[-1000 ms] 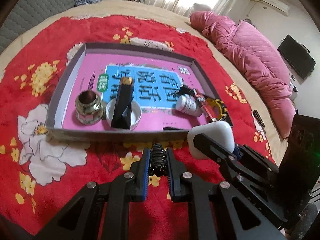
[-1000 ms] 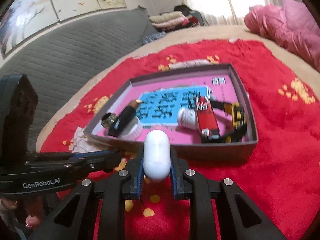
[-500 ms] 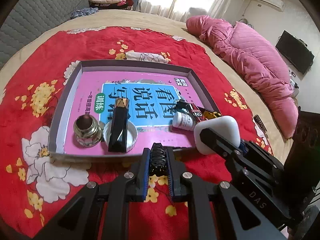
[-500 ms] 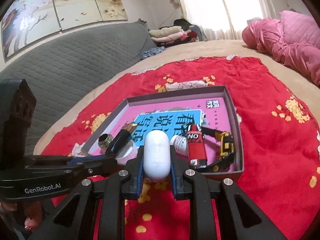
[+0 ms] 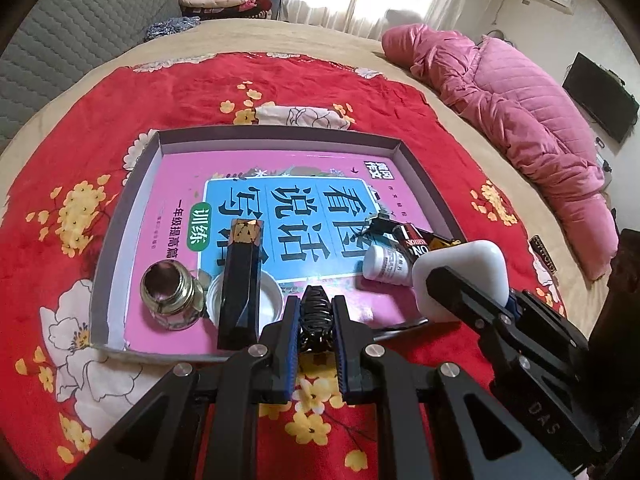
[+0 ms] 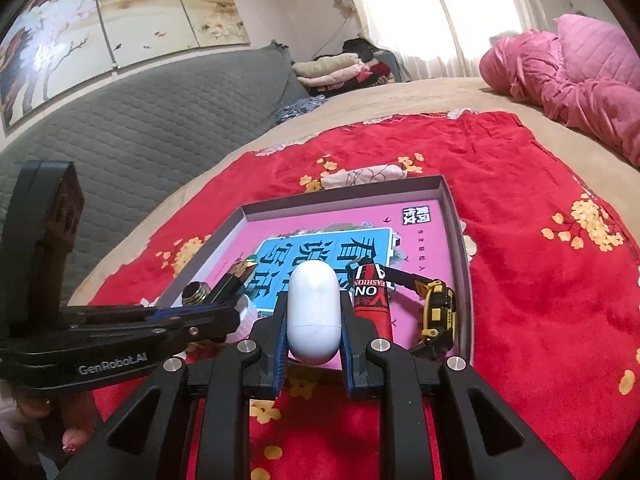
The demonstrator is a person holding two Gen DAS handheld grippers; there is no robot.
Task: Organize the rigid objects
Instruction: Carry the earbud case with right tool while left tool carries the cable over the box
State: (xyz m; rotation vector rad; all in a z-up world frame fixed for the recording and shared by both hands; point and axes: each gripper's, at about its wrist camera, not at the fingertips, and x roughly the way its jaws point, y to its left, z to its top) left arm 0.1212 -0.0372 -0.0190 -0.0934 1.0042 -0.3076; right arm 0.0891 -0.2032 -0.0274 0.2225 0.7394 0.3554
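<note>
A shallow grey tray (image 5: 120, 216) lies on the red floral blanket (image 5: 80, 112). At its near edge, the right gripper (image 6: 314, 320) pinches a white capsule-shaped case (image 6: 314, 312); the left gripper (image 5: 316, 320) pinches a black hair claw clip (image 5: 316, 316).

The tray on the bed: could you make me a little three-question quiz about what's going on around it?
1. True or false: the right gripper holds a white case.
2. What is clamped in the left gripper? A) black hair claw B) red can C) glass jar
3. What lies flat under the things in the tray?

Key: 1 true. 2 A, the black hair claw. 3 a pink and blue book.
</note>
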